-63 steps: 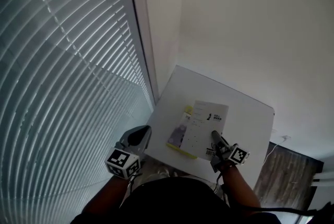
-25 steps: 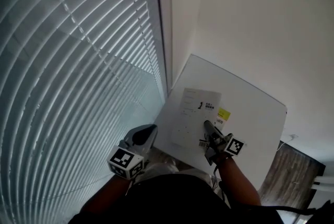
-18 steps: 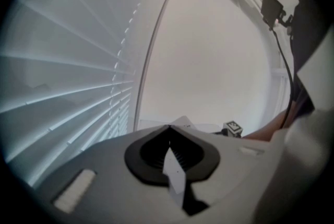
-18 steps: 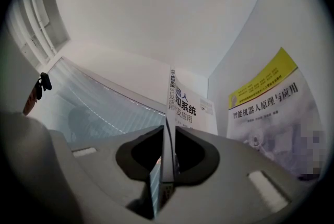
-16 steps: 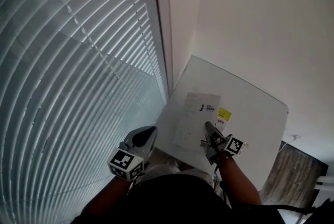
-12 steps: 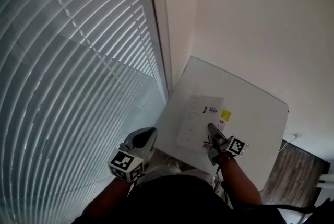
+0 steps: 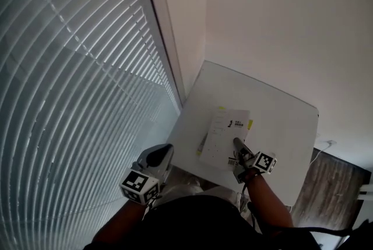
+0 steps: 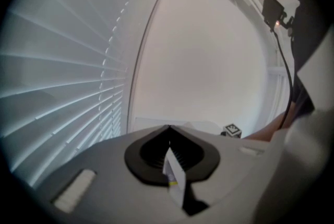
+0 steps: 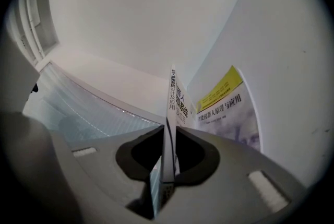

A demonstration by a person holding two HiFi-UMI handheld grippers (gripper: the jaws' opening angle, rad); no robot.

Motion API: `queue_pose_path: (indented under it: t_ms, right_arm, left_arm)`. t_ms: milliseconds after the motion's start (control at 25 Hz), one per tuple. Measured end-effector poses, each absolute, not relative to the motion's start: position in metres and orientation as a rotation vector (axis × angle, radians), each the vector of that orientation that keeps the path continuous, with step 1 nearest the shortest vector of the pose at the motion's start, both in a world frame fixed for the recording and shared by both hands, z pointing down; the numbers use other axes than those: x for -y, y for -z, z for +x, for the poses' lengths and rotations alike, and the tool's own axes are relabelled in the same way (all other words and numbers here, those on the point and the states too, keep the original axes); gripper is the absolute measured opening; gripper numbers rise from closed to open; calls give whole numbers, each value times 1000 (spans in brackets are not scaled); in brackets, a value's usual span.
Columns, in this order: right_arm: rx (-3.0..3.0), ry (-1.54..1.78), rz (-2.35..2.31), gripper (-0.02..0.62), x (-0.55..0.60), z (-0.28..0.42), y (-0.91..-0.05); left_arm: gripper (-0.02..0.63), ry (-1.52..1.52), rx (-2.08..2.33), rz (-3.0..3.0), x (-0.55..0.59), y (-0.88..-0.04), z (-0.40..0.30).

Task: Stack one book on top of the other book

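Book (image 9: 171, 108) with the white cover sits edge-on between the jaws of the right gripper (image 9: 168, 137), and the dark pads press on it from both sides. The jaws stand narrow, opened only as far as the book's thickness. In the right gripper view the spine's print runs away toward 12 o'clock. Just beside it at 2 o'clock lies the second book (image 9: 229, 108), with a yellow band over a pale printed cover. That cover shows clear of the held book's edge at the gripper end. Whether the two touch farther along cannot be told.

In the head view the right gripper (image 7: 238, 144) bites the white book (image 7: 226, 135) at its 6 o'clock edge. The marker cube (image 7: 265, 162) and the person's forearm (image 7: 265, 202) trail off toward 5 o'clock. The white book covers nearly all of the second book (image 7: 250, 124). Only a yellow sliver of it peeks out at 1 o'clock, with a thin strip along the 9 o'clock side. Both books sit near the middle of the white table (image 7: 280, 120).

The left gripper (image 8: 168, 134) has its pads together, with no book between them. In the head view the left gripper (image 7: 158, 157) hangs off the table at 8 o'clock from the books. Window blinds (image 7: 70, 97) fill the 9 o'clock side, and a plain wall (image 7: 280, 21) stands at 12 o'clock.
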State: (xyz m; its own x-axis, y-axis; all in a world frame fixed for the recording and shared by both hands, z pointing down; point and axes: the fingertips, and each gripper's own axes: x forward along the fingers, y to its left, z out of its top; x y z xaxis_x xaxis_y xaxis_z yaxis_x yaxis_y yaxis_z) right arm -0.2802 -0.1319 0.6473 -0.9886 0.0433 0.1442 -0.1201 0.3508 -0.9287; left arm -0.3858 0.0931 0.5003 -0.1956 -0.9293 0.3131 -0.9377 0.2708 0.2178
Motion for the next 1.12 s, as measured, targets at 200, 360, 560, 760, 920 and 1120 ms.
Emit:
queue_pose_path:
  t_ms: [200,360,560,760,920,1120]
  right_arm:
    - [2432,-1721,131,53,142,-270,-664]
    - [2407,-1725,183,52,148,-264,-673]
    - [2386,-1580,232,52,152,-258,-684]
    - [2374,-1404,240,55,153,-263,-700]
    - [2324,-1236,261,74,151,-258,-707]
    - [2286,-1010,268,121,146,-250,-714]
  left_arm:
    - [3,-32,2163,1666,-97,-505,-381]
    - [3,-30,2189,1661,-101,-504,-380]
    - [3,-30,2182,1608,-110,-506,-374]
    - [3,-44,2181,1602,-109,-516,-372]
    - [3,-61,2182,1605,-106,-512,-367]
    - [3,-111,2157,1629,-99,-510,-362]
